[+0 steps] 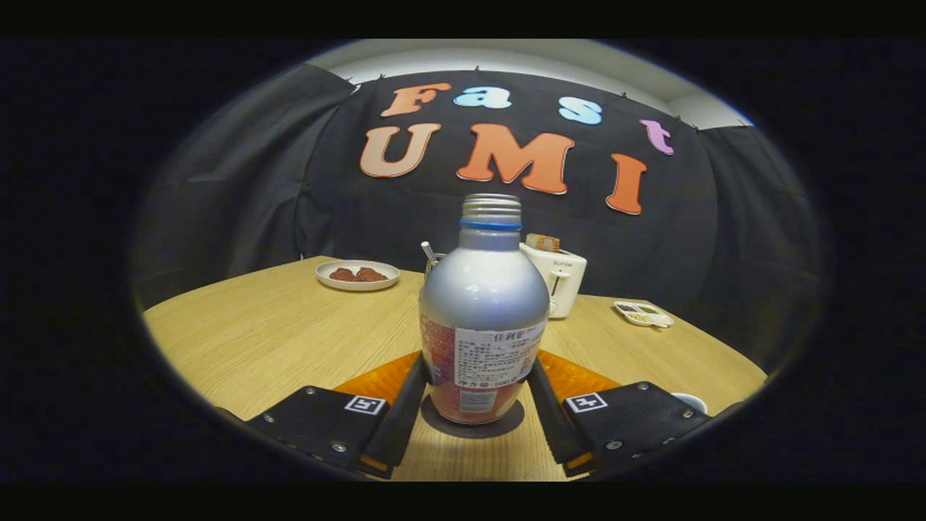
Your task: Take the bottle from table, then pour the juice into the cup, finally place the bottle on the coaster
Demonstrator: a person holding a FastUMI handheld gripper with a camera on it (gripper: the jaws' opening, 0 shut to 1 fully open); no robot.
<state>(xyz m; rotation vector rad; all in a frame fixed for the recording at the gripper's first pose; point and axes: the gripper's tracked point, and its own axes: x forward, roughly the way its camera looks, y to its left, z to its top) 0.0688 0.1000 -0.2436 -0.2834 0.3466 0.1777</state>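
The gripper had its fingers clamped on the uncapped silver juice bottle, upright on its dark coaster, seemingly just placed; toaster at one o'clock.

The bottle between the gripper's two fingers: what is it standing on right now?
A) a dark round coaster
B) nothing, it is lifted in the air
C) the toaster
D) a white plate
A: the bottle stands upright on a dark round coaster on the wooden table, with the fingers of the gripper close against its sides.
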